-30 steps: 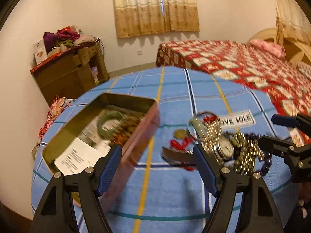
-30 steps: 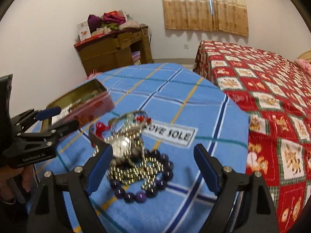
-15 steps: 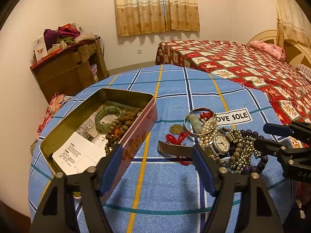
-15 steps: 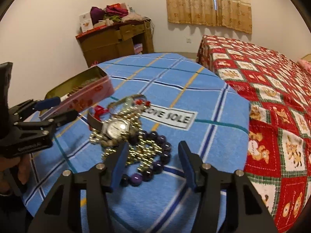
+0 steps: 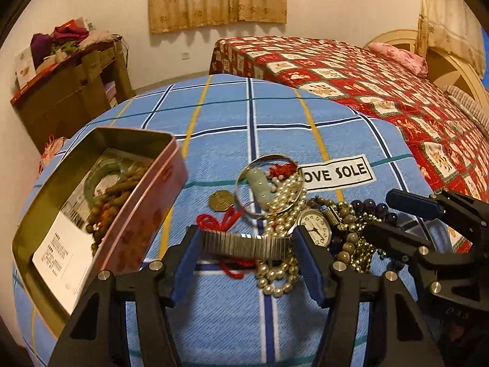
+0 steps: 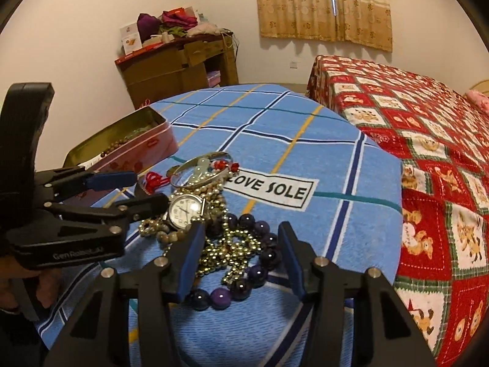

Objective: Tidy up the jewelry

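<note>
Blue checked cloth [image 5: 232,128] on the round table, with the jewelry pile [image 6: 214,214] sitting right beside the "LOVE SOLE" label [image 5: 336,173]. Left of that label is the open tin [image 5: 101,202], beads already inside. The left gripper [image 5: 249,246] has just been closing, its jaws either side of the watch's metal band [image 5: 244,246], not clearly pinching. The right gripper [image 6: 241,260] has narrowed around purple beads [image 6: 262,257] below the label; can't tell if it grips.
</note>
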A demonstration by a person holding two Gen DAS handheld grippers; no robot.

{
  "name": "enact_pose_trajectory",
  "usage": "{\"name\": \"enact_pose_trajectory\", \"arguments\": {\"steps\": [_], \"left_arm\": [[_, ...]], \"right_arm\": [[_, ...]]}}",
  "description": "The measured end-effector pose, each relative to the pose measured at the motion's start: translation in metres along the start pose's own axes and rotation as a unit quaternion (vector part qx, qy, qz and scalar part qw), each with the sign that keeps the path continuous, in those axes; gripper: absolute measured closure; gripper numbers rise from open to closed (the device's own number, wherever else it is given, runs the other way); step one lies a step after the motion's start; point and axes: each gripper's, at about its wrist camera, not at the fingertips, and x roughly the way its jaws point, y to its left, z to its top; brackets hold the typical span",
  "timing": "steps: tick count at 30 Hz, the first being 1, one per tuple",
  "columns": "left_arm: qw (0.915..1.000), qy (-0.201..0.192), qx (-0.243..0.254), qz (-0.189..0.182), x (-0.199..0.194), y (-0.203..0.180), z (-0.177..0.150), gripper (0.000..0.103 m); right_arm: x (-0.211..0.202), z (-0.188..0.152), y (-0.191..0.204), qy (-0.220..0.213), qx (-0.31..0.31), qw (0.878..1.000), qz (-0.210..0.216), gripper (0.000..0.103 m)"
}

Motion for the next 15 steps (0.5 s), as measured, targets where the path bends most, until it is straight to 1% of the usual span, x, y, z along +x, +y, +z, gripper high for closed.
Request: {"name": "enact_pose_trajectory", "arguments": {"steps": [1,2,3,4,5,8,10,11,12,14,15], "left_arm": [[1.0,-0.002,0.0,-0.009,-0.001,-0.001,0.0,0.06],[0.9999,-0.004,-0.001,-0.015,-0.002,-0.001,0.001,0.069],[0.9998,-0.005,-0.001,-0.021,-0.003,-0.003,0.001,0.089],[0.9997,-0.004,0.0,-0.025,-0.005,-0.004,0.001,0.101],[0.9996,-0.006,0.001,-0.027,-0.006,-0.005,0.0,0.103],[0.9992,-0.008,0.002,-0.039,-0.01,-0.007,-0.005,0.103],[0.9992,-0.013,-0.001,-0.039,-0.013,-0.006,-0.005,0.103],[0.9991,-0.019,0.0,-0.039,-0.017,-0.005,-0.005,0.103],[0.9991,-0.022,0.003,-0.036,-0.02,-0.005,-0.006,0.103],[0.9996,-0.022,0.004,-0.014,-0.021,-0.003,-0.006,0.103],[0.9998,-0.015,0.005,-0.008,-0.02,-0.003,-0.006,0.098]], "right_arm": [[0.0,-0.001,0.0,0.0,0.002,1.0,0.0,0.05],[0.0,-0.001,-0.001,0.0,0.003,1.0,0.0,0.05],[0.001,-0.002,-0.001,0.0,0.004,1.0,-0.001,0.05],[0.001,-0.002,-0.001,0.001,0.004,1.0,-0.001,0.05],[0.001,-0.003,-0.001,0.001,0.005,1.0,-0.001,0.049],[0.001,-0.004,-0.001,0.001,0.006,1.0,0.0,0.048],[0.001,-0.004,-0.001,0.001,0.007,1.0,0.001,0.046],[0.001,-0.004,-0.002,-0.001,0.008,1.0,0.003,0.04],[0.0,-0.004,-0.001,-0.002,0.009,1.0,0.004,0.031],[-0.002,-0.004,0.002,-0.006,0.001,1.0,0.001,0.025],[-0.003,-0.004,0.004,-0.008,-0.004,1.0,-0.001,0.025]]}}
